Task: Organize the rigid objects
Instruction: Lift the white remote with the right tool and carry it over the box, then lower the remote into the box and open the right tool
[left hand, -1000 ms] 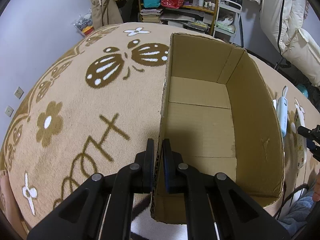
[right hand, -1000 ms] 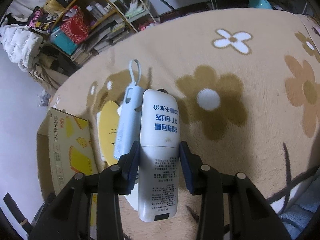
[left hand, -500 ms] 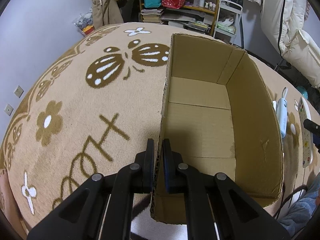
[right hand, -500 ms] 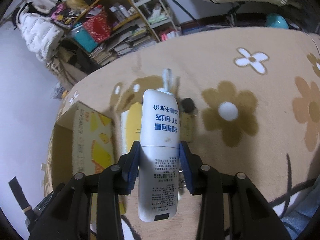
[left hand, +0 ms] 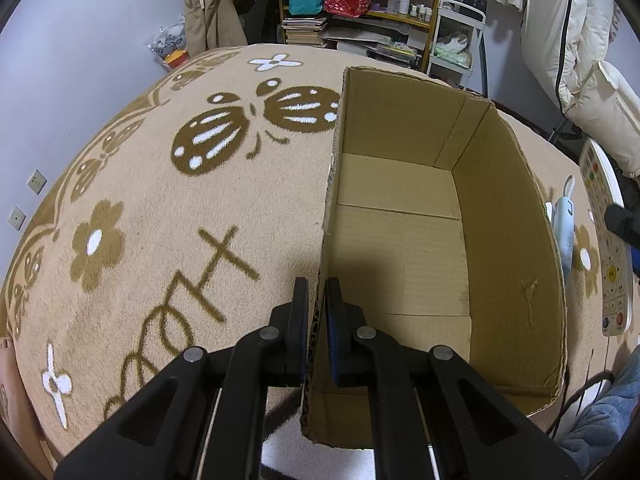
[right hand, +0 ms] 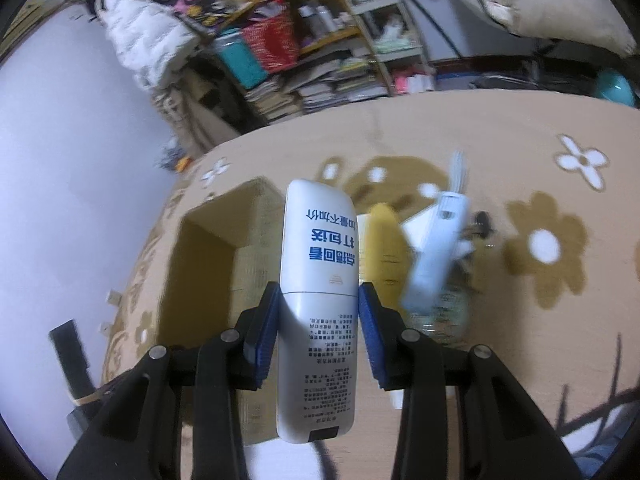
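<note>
Remote control [right hand: 318,280]: white, blue lettering. Cardboard box [left hand: 516,240]: plain brown inside. Carpet [left hand: 160,216]: beige, brown-and-white flowers, butterfly. Gripper pads [right hand: 265,332]: blue. Small device [right hand: 438,248]: pale blue.

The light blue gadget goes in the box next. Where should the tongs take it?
Grip the light blue gadget across its narrow mid-body, coming from above with the tongs straddling its long sides. It lies flat on the rug; the looped end is too thin.

In the right wrist view, the pale blue device [right hand: 438,252] right of centre is motion-blurred; the white remote [right hand: 318,304] hides part of the yellow item [right hand: 386,248].
</note>
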Demonstrator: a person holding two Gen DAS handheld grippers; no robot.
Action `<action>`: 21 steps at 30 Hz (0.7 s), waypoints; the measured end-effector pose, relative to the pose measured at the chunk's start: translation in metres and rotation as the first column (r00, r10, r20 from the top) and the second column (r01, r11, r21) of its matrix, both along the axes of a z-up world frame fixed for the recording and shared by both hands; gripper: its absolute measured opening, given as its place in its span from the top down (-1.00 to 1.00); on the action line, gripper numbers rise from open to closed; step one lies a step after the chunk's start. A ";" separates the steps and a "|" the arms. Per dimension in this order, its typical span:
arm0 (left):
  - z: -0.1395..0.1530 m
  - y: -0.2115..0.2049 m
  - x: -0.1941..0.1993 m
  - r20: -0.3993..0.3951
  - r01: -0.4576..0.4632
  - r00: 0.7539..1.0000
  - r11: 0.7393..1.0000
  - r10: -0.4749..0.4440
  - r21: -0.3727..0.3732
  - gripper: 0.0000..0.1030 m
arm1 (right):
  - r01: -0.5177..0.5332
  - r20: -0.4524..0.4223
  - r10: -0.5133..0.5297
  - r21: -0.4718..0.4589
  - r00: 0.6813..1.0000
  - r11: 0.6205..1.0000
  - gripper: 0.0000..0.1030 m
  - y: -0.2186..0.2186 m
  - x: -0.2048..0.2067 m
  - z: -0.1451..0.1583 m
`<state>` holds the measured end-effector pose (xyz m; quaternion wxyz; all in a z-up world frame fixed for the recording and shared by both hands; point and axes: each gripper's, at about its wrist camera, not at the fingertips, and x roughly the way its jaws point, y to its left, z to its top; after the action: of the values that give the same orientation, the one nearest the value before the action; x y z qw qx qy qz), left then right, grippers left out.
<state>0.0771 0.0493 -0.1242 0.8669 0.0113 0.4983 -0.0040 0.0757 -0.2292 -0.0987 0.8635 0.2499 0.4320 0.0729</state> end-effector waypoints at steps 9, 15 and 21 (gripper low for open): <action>0.000 0.000 0.000 0.000 -0.001 1.000 1.000 0.001 -0.001 0.86 | -0.139 0.052 0.139 -0.002 0.989 0.990 0.19 0.060 0.014 0.008; 0.000 0.000 0.000 0.000 -0.001 1.000 1.000 0.001 -0.001 0.85 | -0.173 0.054 0.176 -0.051 0.983 0.984 0.19 0.080 0.016 0.005; 0.000 0.000 0.000 0.001 -0.001 1.000 1.000 0.001 -0.004 0.85 | -0.170 0.026 0.174 -0.108 0.984 0.979 0.19 0.088 0.021 -0.004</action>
<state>0.0773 0.0493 -0.1241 0.8672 0.0094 0.4979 -0.0046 0.0965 -0.1417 -0.1032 0.8735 0.1642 0.4399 0.1286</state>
